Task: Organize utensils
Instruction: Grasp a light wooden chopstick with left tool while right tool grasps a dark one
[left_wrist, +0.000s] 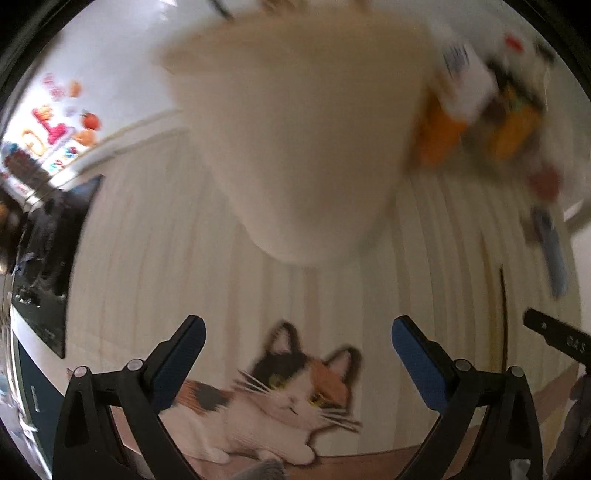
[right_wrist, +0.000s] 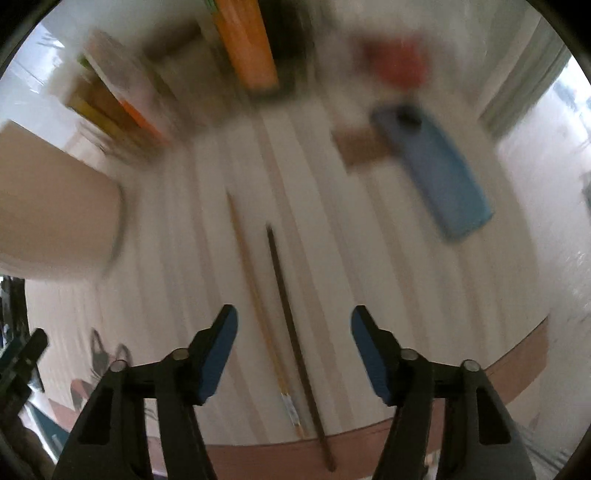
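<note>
Left hand-held gripper: jaws spread wide with nothing between the blue pads, poised above a striped cream cloth that covers the worktop. A calico cat is printed on the cloth directly below the jaws. A tall beige cup, heavily blurred, fills the upper middle of the left wrist view. Right hand-held gripper: jaws apart and gripping nothing, pointing down at the cloth. Two slender utensils lie side by side on the cloth between and beyond its fingers: a light wooden chopstick on the left and a dark chopstick on the right, close together but not clearly touching; their near ends reach the cloth's edge, the dark one extending over the bare brown worktop rim. The beige cup appears at the left of the right wrist view, well apart from the chopsticks. A blue phone lies to the upper right; blurred orange boxes stand at the far edge.
</note>
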